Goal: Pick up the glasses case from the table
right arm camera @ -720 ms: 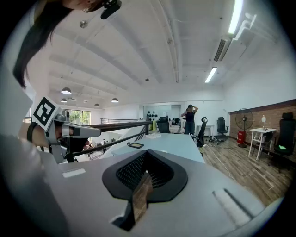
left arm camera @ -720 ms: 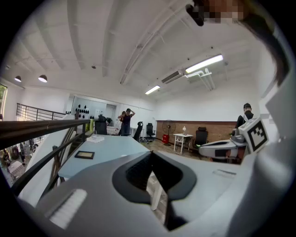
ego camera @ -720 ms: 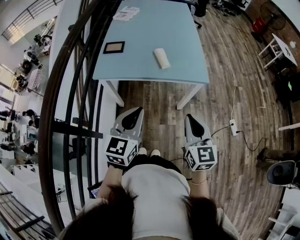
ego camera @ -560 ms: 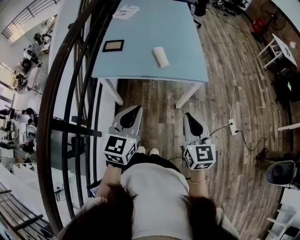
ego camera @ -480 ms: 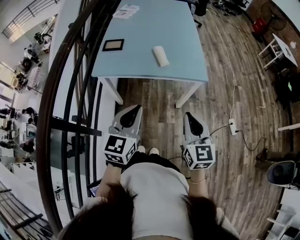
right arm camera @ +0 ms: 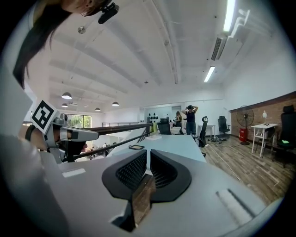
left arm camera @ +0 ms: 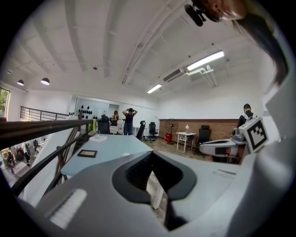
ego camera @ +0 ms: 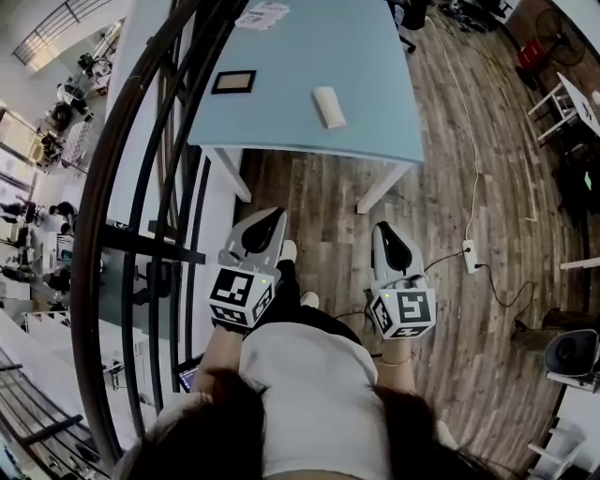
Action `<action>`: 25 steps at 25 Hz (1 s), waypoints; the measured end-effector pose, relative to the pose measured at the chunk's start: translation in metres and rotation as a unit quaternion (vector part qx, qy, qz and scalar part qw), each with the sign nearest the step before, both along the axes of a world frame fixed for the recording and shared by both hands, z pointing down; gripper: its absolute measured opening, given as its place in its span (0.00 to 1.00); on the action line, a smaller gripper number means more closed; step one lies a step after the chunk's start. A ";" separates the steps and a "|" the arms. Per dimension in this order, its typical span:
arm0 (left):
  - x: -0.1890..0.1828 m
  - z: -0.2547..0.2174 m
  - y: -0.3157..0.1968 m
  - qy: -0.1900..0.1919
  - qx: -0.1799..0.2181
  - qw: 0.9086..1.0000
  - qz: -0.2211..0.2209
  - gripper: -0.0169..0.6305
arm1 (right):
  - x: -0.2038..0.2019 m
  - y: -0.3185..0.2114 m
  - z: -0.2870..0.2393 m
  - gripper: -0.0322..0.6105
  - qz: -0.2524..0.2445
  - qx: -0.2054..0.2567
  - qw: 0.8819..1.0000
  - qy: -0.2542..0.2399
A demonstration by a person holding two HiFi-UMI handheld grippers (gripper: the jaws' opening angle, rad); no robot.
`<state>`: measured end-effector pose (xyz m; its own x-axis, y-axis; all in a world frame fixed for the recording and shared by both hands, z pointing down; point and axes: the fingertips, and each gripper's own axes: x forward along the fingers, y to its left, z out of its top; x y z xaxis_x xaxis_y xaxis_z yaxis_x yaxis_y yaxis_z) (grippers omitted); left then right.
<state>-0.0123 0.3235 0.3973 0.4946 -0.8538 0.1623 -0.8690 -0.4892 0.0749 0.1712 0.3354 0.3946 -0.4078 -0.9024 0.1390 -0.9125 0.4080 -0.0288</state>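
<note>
Both claws are clenched with nothing between the pads. The left claw (ego camera: pixel 274 218) and the right claw (ego camera: pixel 382 229) are held side by side at waist height and nearly level. They hang over the brown wood-plank floor (ego camera: pixel 441 169), well short of the counter. In its own view the left claw (left arm camera: pixel 151 155) has its black ribbed pads meeting at the tip, and so does the right claw (right arm camera: pixel 148 152).

The room is a large open loft with a white ceiling and strip lights. A dark curved metal railing (ego camera: pixel 122 169) runs along the counter's left side. The light-blue rectangular counter with white legs (ego camera: pixel 309 47) stands ahead. A black-framed flat rectangle (ego camera: pixel 233 82) lies near its left edge and white papers (ego camera: pixel 262 16) at its far left corner. The cream oblong glasses case (ego camera: pixel 329 106) lies near the near edge, right of the middle, untouched. A white power strip (ego camera: pixel 470 255) lies on the floor.
</note>
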 end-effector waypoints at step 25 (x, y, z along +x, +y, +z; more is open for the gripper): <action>-0.045 -0.007 -0.229 0.021 -0.004 1.000 0.018 0.11 | -0.056 -0.223 -0.016 0.28 -0.012 -0.011 1.000 0.003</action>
